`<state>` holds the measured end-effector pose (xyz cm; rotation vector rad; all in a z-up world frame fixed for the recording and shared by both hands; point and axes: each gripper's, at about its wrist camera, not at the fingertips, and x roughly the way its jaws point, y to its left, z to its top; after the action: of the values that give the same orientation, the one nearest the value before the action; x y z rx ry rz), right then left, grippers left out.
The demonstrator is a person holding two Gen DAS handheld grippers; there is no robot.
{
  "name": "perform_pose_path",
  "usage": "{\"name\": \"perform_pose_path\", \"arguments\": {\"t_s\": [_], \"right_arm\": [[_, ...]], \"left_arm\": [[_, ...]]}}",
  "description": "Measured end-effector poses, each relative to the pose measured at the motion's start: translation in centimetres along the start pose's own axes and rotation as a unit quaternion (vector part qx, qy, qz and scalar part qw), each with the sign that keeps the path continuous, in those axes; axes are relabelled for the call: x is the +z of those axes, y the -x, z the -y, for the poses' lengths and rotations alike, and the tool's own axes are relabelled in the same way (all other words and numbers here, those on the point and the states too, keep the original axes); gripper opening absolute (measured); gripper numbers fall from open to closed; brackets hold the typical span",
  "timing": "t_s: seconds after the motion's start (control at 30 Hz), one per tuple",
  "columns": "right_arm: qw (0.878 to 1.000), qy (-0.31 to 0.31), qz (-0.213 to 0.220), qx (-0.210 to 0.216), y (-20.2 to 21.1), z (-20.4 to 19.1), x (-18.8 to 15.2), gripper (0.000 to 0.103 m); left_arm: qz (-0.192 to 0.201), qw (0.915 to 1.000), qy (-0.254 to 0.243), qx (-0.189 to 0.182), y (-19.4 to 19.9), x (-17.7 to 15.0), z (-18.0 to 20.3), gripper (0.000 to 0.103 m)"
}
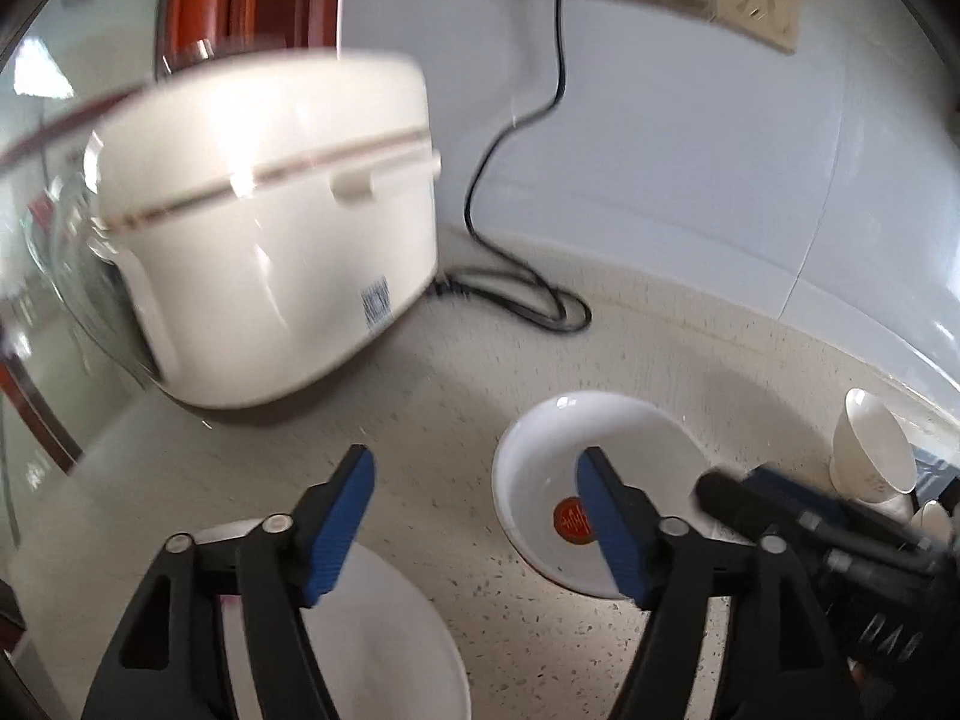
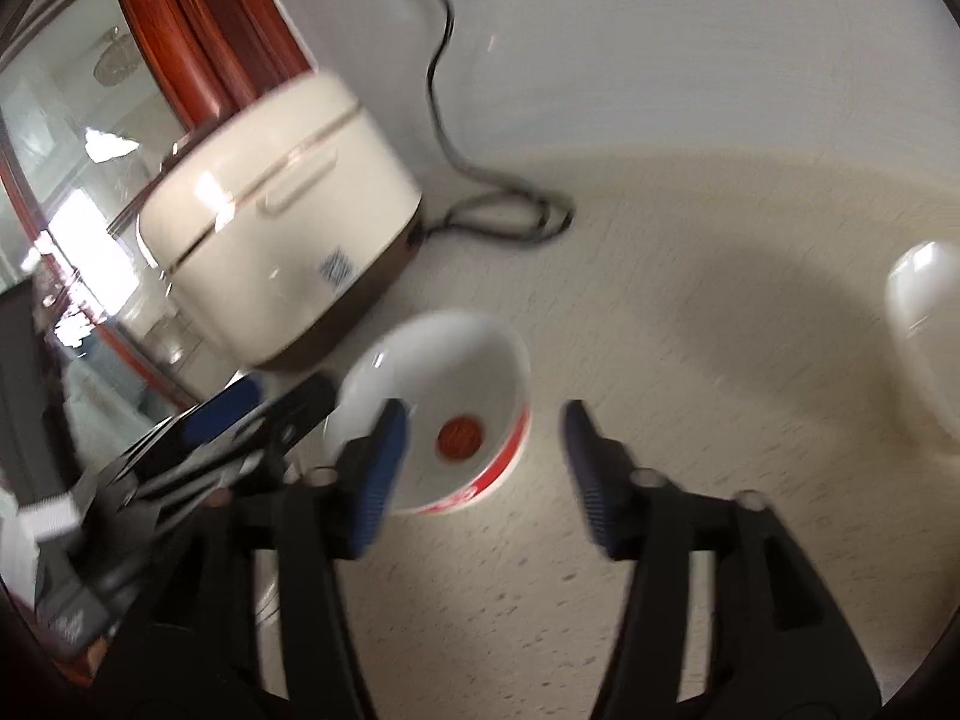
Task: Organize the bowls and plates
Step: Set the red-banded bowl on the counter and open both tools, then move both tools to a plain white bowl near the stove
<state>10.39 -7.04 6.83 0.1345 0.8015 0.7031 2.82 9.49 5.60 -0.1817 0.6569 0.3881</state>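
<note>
Since both views are a bit smeary, take the fine detail loosely, but the layout reads fine.

Left gripper (image 1: pixel 477 516): jaws apart, nothing between the blue pads. It hangs over the counter (image 1: pixel 450 420), tilted down, with bare counter in the gap.

Right gripper (image 2: pixel 483 468): jaws apart too, nothing clamped. Its left pad overlaps the bowl's near rim in its own view, but I can't tell if it touches.

Bowl (image 2: pixel 444 402): white with a red band outside and a red mark at the bottom. It sits upright on the counter, just in front of the rice cooker (image 2: pixel 276 252) and between the two grippers.

Plate (image 1: pixel 384 648): white and flat on the counter, low in the left view, partly hidden under the left gripper's own arms.

Small white bowls (image 1: pixel 870 450): stacked off at the right edge, well apart from the red-marked bowl. They look tipped, though that could be lens warp.

Cord (image 1: pixel 522 192): black, runs down the wall and loops behind the rice cooker, away from the dishes.

Step in hand: looks to me like the gap between a set-down and the next pick, since both grippers are empty and the bowl stands free.

Next move: my guess is one gripper drops onto a rim, bowl or plate, and closes squarely. Glazed rims are slick, so a shallow bite could slip.
</note>
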Motion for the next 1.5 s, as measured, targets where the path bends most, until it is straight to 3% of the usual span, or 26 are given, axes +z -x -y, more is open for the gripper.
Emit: {"name": "perform_pose_path", "arguments": {"t_s": [0.13, 0.23, 0.33, 0.4, 0.6, 0.77, 0.9, 1.5], "right_arm": [[0.994, 0.009, 0.083, -0.072, 3.2, 0.2, 0.2, 0.086], [0.984, 0.006, 0.123, -0.126, 4.8, 0.4, 0.3, 0.087], [0.966, 0.006, 0.157, -0.204, 5.9, 0.6, 0.3, 0.093], [0.957, 0.004, 0.179, -0.227, 6.8, 0.6, 0.2, 0.096], [0.948, -0.015, 0.220, -0.230, 8.7, 1.1, 0.5, 0.098], [0.946, -0.022, 0.247, -0.208, 10.4, 1.6, 0.4, 0.098], [0.942, -0.012, 0.260, -0.214, 11.2, 1.4, 0.3, 0.098], [0.934, -0.034, 0.270, -0.233, 13.0, 3.1, 0.6, 0.098]], "left_arm": [[0.026, 0.9996, -0.013, 0.006, 1.6, -0.1, 0.6, 0.084], [0.033, 0.9985, -0.037, 0.026, 2.1, -0.5, 1.9, 0.084], [0.040, 0.9972, -0.057, 0.026, 2.5, -1.0, 3.0, 0.084], [0.049, 0.9966, -0.060, 0.028, 3.1, -1.2, 3.4, 0.085], [0.084, 0.9938, -0.067, 0.029, 4.2, -1.4, 4.0, 0.096], [0.078, 0.9946, -0.064, 0.024, 4.1, -1.3, 4.6, 0.097], [0.073, 0.9951, -0.063, 0.020, 4.1, -1.3, 5.3, 0.097], [0.067, 0.9946, -0.079, 0.006, 4.7, -1.3, 7.3, 0.102]]}}
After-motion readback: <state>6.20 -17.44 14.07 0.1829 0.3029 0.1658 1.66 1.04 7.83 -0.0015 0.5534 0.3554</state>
